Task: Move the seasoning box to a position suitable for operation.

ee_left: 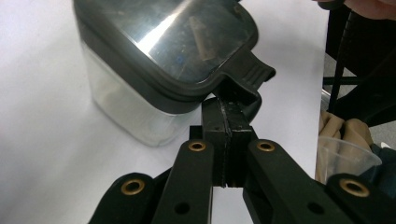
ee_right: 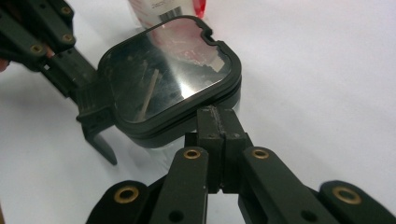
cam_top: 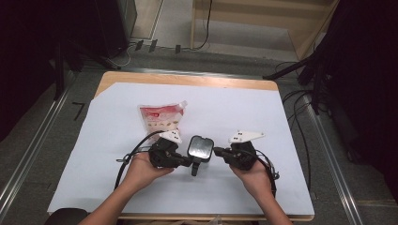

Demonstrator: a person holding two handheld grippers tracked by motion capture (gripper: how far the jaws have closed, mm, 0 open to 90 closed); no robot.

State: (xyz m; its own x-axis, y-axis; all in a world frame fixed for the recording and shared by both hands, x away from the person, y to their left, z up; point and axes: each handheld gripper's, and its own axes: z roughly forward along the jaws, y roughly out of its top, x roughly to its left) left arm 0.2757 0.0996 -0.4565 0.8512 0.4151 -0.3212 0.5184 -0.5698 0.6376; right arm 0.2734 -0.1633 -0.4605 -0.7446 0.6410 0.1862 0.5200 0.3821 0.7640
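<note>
A: Where's the clear canister [cam_top: 200, 148]?

B: Mid bench [cam_top: 94, 140], btw both grippers. Left gripper [ee_left: 227, 122], fingers pressed together, noses under the lid latch [ee_left: 246, 79], prob. to flip it.

A: Right gripper [ee_right: 217, 122]?

B: Fingers shut too, empty, bracing the opposite side so it can't slide. Refill pouch [cam_top: 162, 117] waits behind.

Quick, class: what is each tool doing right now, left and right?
Left tool: shut, tips at the container's lid latch; a grip cannot be told.
Right tool: shut, tips against the container's lid rim, holding nothing.
</note>
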